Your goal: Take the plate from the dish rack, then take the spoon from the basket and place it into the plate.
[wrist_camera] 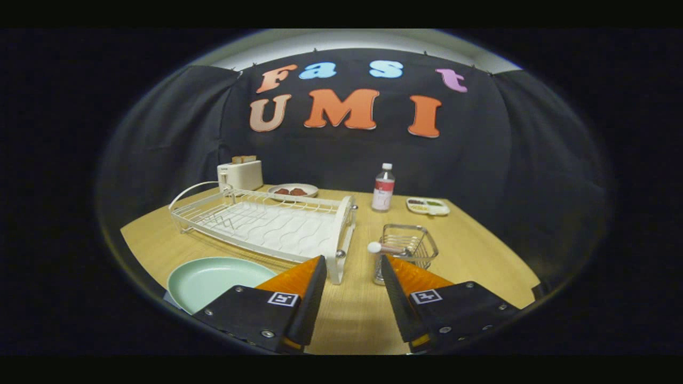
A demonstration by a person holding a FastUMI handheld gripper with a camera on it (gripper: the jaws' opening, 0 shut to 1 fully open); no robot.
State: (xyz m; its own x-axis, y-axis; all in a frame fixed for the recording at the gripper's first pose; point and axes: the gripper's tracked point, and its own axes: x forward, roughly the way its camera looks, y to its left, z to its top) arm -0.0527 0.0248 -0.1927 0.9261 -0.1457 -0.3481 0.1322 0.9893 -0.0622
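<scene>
Pale green plate (213, 280), white dish rack (267, 224)

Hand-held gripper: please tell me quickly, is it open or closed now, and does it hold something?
Hand-held gripper: open, holding nothing; the spoon lies on the basket just ahead of its fingers.

No wording could be made out. The clear plastic bottle (383, 188) with a white cap, at centre right of the frame, bore a red and white label too small to tell. Each tool finger carried a square black-and-white marker (283, 298).
</scene>
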